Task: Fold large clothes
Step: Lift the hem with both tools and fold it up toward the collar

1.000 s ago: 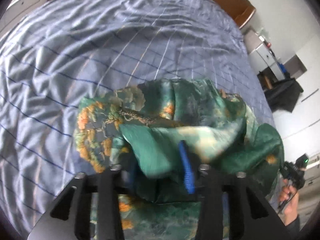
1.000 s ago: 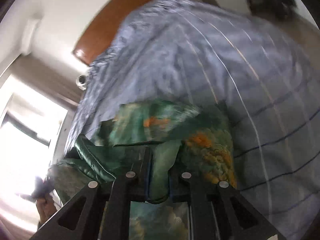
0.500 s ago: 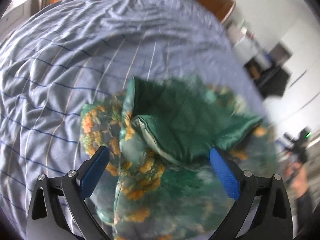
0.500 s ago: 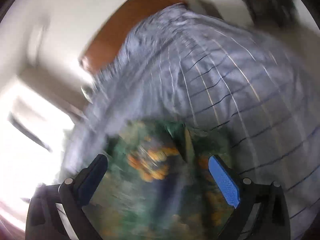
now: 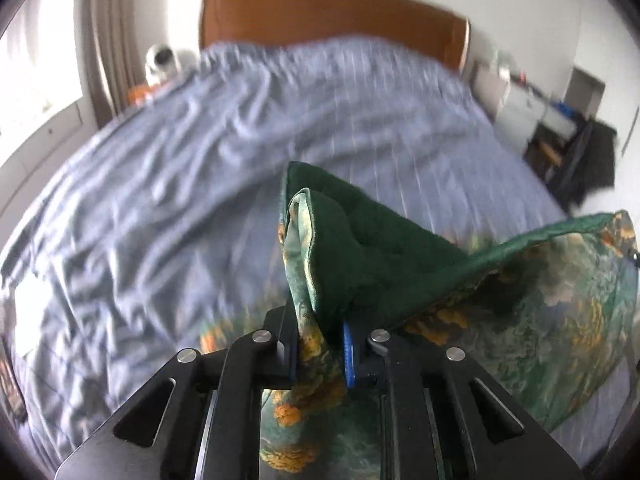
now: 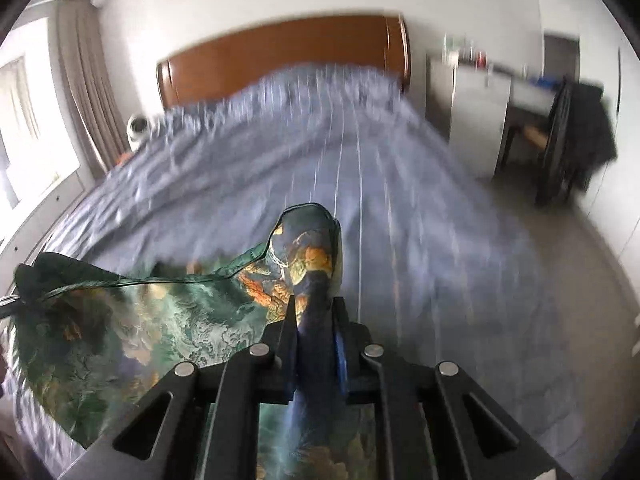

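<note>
A green quilted garment (image 5: 380, 248) with an orange and teal print hangs lifted above the blue striped bed (image 5: 180, 160). My left gripper (image 5: 320, 356) is closing its jaws, and a folded edge of the garment is pinched between the pads. From there the cloth stretches off to the right. In the right wrist view my right gripper (image 6: 316, 340) is closing on another bunched corner of the garment (image 6: 160, 320), which spreads away to the left over the bed (image 6: 420, 220). The lower part of the garment is hidden behind both grippers.
A wooden headboard (image 6: 280, 56) stands at the far end of the bed. A white round device (image 5: 160, 60) sits by the curtain at the far left. A pale cabinet (image 6: 476, 108) and a dark chair draped with black cloth (image 6: 580, 132) stand on the right, beside bare floor (image 6: 580, 280).
Both grippers let go of the garment, opened wide over it, then shut again on new edges. Both have risen and tilted up, so the headboard and room now show.
</note>
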Tool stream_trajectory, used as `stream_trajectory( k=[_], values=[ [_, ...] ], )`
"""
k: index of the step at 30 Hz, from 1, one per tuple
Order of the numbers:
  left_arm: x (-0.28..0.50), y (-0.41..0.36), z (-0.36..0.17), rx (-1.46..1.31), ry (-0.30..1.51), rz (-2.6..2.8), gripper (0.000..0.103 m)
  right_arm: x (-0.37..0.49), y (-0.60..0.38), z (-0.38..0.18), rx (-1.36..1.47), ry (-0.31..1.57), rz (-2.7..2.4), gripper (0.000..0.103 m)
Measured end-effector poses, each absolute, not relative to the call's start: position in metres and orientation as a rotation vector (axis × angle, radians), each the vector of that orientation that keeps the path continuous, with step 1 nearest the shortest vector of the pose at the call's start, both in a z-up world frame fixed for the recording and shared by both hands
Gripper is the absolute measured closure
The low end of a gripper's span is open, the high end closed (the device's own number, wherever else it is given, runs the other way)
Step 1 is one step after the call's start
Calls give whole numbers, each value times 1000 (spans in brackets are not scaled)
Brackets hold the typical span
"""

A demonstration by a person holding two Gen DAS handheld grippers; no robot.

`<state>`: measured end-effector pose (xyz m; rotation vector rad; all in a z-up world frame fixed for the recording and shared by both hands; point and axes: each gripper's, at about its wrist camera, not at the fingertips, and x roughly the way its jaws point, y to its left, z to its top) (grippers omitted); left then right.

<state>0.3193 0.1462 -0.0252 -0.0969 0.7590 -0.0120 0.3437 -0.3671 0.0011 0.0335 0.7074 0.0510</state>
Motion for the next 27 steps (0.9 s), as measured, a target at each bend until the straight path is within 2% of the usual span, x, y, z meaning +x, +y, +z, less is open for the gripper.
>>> stream_trajectory(
  k=[4,8,10,11,14,17,19,21,23,27],
  values=[
    [357,141,-48,-84,744,57,88,373,-354,9,-49,619,-14,89],
    [385,139,-117,-81,842,100,85,402,-345,-46,-141,689,-86,89],
    [381,141,-143,-80,848,90,76,411,-345,-87,-156,766,-109,89],
    [376,145,-156,-106,840,74,66,413,-348,-109,-148,815,-111,89],
    [364,153,-166,-187,789,56,58,412,-356,-150,-84,886,-84,88],
    [365,150,-166,-186,775,52,55,412,-356,-156,-59,871,-84,87],
    [367,150,-165,-180,771,61,49,410,-357,-161,-40,872,-81,86],
    [365,148,-161,-180,764,86,32,409,-356,-161,-43,869,-84,85],
    [363,151,-158,-187,765,105,22,410,-353,-161,-54,868,-91,85],
    [360,160,-145,-224,785,72,17,422,-353,-159,-57,872,-93,83]
  ],
)
